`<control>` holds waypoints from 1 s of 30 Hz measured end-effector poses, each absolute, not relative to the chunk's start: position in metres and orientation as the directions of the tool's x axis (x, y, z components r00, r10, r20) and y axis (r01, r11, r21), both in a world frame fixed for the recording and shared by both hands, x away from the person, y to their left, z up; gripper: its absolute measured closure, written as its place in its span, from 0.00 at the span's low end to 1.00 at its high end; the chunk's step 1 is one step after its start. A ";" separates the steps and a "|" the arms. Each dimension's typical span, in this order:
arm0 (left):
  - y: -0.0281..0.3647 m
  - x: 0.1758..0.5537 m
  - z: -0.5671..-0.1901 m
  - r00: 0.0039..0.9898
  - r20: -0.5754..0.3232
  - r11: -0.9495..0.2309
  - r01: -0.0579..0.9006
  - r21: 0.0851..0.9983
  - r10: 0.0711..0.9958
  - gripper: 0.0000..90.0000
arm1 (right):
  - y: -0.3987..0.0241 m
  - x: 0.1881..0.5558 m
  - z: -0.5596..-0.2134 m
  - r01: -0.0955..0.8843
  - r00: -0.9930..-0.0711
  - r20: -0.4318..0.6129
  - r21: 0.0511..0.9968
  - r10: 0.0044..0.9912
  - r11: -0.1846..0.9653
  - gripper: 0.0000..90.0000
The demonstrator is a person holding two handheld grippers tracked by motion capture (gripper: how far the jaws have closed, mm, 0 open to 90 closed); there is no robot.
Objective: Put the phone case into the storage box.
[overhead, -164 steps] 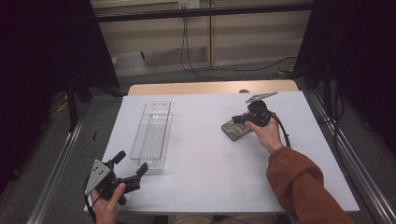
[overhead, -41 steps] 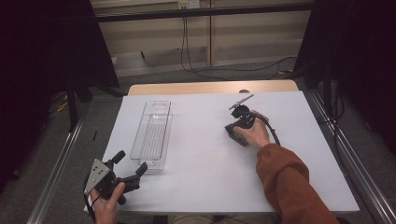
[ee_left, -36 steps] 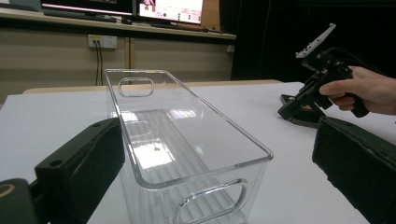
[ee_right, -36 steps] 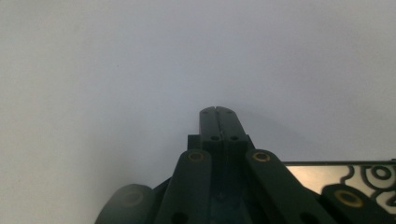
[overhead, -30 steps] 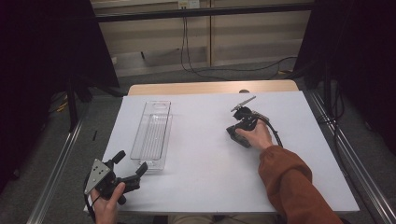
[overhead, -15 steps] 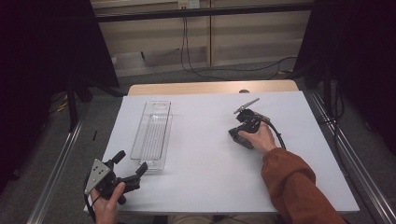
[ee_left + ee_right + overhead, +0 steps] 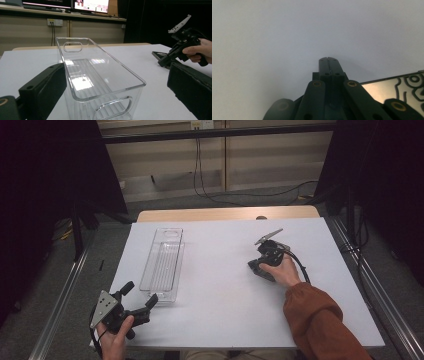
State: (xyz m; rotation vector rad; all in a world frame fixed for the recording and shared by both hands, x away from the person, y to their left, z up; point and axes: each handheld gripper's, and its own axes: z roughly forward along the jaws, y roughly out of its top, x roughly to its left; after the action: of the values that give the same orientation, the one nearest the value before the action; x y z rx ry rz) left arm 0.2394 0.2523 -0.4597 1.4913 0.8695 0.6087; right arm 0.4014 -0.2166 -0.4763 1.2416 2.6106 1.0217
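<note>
A clear plastic bin (image 7: 162, 265) lies lengthwise on the left half of the white table (image 7: 220, 315). My left gripper (image 7: 140, 292) is held at the bin's near end, open, with nothing between its jaws. In the left gripper view the bin (image 7: 100, 75) stands just ahead of the left gripper (image 7: 116, 75), with a black jaw on each side. My right gripper (image 7: 253, 265) points down at the table on the right and is shut on nothing. In the right gripper view its jaws meet at the tips (image 7: 328, 60). A flat, shiny dark card (image 7: 402, 85) lies right beside them.
The table's wooden far edge (image 7: 225, 214) shows beyond the white top. Cables hang down the wall behind. Metal rails run along the floor on both sides. In the left gripper view the right gripper (image 7: 185, 47) and the flat card (image 7: 158, 54) appear farther off.
The right hand has drifted slightly to the right and toward the near edge, jaws still shut. The left gripper and the bin have not moved.
</note>
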 end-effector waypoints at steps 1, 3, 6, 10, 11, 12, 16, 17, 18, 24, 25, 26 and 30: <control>0.252 0.240 -0.460 0.578 -0.120 0.027 0.166 0.986 0.807 0.03 | -0.217 0.400 -0.476 0.669 -0.665 0.211 0.594 0.716 0.446 1.00; 0.252 0.240 -0.460 0.578 -0.120 0.027 0.166 0.986 0.807 0.03 | -0.219 0.399 -0.476 0.663 -0.671 0.210 0.599 0.711 0.449 1.00; 0.252 0.239 -0.460 0.577 -0.118 0.026 0.165 0.986 0.808 0.03 | -0.221 0.396 -0.476 0.665 -0.669 0.205 0.595 0.714 0.452 1.00; 0.252 0.240 -0.460 0.576 -0.118 0.026 0.166 0.986 0.809 0.03 | -0.224 0.394 -0.477 0.658 -0.674 0.206 0.605 0.709 0.450 1.00; 0.252 0.239 -0.460 0.576 -0.117 0.025 0.166 0.986 0.809 0.03 | -0.225 0.393 -0.476 0.659 -0.675 0.204 0.598 0.709 0.456 1.00; 0.252 0.239 -0.460 0.578 -0.118 0.025 0.166 0.986 0.807 0.03 | -0.225 0.393 -0.476 0.661 -0.672 0.207 0.600 0.711 0.450 1.00; 0.252 0.239 -0.460 0.578 -0.117 0.023 0.167 0.986 0.807 0.03 | -0.228 0.390 -0.477 0.657 -0.674 0.210 0.608 0.708 0.446 1.00; 0.252 0.239 -0.460 0.578 -0.117 0.023 0.167 0.986 0.807 0.03 | -0.229 0.389 -0.476 0.667 -0.666 0.213 0.599 0.714 0.443 1.00; 0.252 0.239 -0.460 0.578 -0.117 0.023 0.167 0.986 0.808 0.03 | -0.229 0.389 -0.476 0.663 -0.669 0.209 0.600 0.713 0.447 1.00; 0.252 0.239 -0.460 0.572 -0.115 0.023 0.165 0.986 0.812 0.03 | -0.232 0.383 -0.476 0.657 -0.673 0.199 0.604 0.712 0.452 1.00; 0.251 0.239 -0.460 0.577 -0.117 0.024 0.167 0.986 0.808 0.03 | -0.232 0.382 -0.477 0.661 -0.670 0.207 0.605 0.713 0.445 1.00; 0.252 0.239 -0.460 0.577 -0.116 0.022 0.167 0.986 0.809 0.03 | -0.233 0.381 -0.476 0.663 -0.670 0.208 0.599 0.713 0.448 1.00; 0.251 0.240 -0.460 0.578 -0.112 0.017 0.167 0.986 0.808 0.03 | -0.237 0.379 -0.477 0.659 -0.672 0.208 0.606 0.711 0.446 1.00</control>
State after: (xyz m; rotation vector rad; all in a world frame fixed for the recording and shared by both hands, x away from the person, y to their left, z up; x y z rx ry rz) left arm 0.2395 0.2513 -0.4596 1.5012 0.8682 0.6116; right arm 0.3788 -0.2367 -0.4767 1.2367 2.6048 1.0378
